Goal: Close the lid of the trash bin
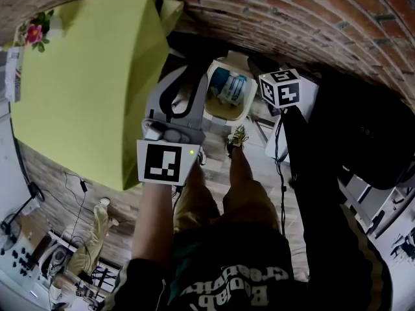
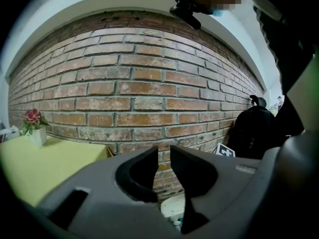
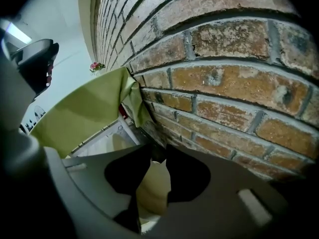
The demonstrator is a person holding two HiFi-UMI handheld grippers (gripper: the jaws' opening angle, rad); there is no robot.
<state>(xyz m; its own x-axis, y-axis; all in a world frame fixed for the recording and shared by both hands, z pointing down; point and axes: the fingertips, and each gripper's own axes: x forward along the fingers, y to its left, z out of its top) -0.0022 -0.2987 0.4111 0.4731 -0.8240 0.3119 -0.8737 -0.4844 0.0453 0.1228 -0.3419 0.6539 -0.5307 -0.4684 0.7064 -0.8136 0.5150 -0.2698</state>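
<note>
No words or numbers can be read, pale lettering on the person's dark shirt (image 1: 224,289) upside down and too warped to make out, black-and-white coded squares without letters on the left cube (image 1: 161,162) and right cube (image 1: 282,88)

A yellow-green tabletop (image 1: 84,89) fills the upper left, with a flower pot (image 1: 35,32) (pink blooms) at its corner. Brick wall (image 1: 292,11) above, black backpack (image 2: 254,128) right.

The tablecloth (image 1: 84,89) is lime-green, the brick wall (image 2: 139,88) red-brown, the trash bin (image 1: 228,114) cream.

Left tongs (image 2: 164,151) slightly parted, empty, right tongs (image 3: 158,159) clamped
</note>
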